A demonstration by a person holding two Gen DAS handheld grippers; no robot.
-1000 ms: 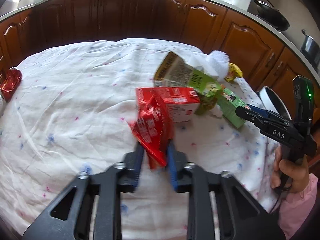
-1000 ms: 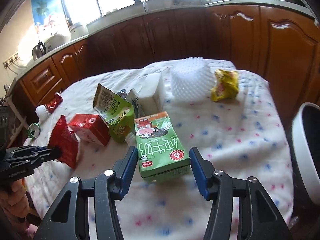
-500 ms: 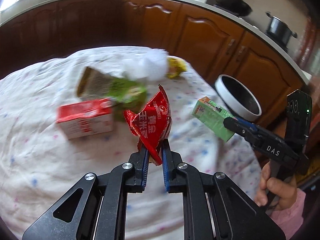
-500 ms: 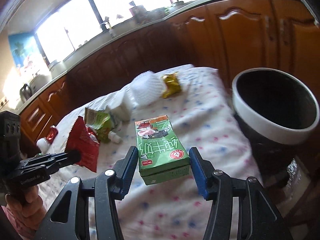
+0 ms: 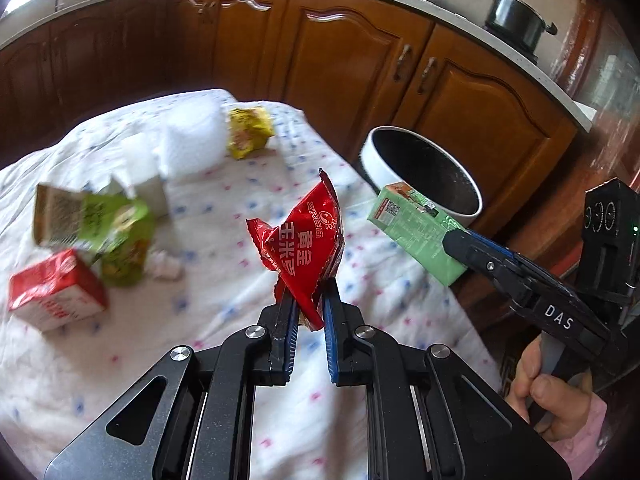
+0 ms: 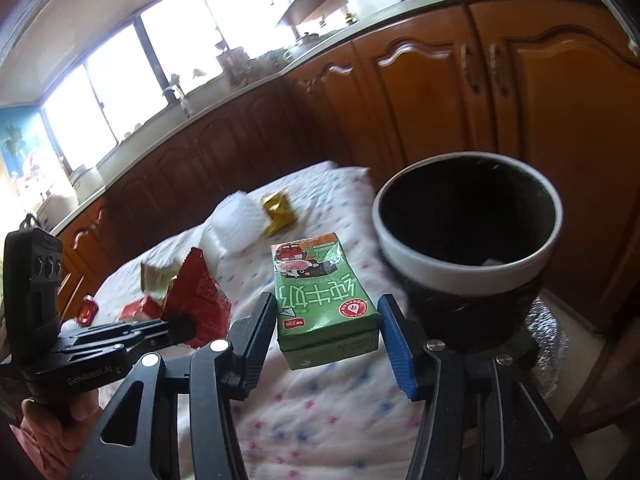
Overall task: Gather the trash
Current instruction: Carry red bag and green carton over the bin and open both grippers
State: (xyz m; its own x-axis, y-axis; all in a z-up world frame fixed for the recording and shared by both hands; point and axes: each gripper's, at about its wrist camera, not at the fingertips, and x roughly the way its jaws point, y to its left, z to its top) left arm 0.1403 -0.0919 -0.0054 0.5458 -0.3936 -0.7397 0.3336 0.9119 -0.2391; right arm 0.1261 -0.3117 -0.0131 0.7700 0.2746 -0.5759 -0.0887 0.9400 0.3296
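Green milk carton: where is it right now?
The green carton is clamped in the right gripper, off the table, just left of the bin in the right wrist view.

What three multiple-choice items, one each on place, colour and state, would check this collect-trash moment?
1. Where is the bin?
A. on the table
B. beside the table, in front of the cabinets
C. on the counter

2. What colour is the carton in the right gripper?
A. green
B. blue
C. white

3. What is the left gripper doing?
A. hanging open and empty
B. clamped on a yellow packet
C. clamped on the red wrapper

Answers:
1 B, the bin stands off the table's edge, with cabinet doors behind it.
2 A, the carton's printed faces between the fingers are green.
3 C, the wrapper's lower end is pinched between the nearly closed fingers and the rest sticks up clear of the cloth.
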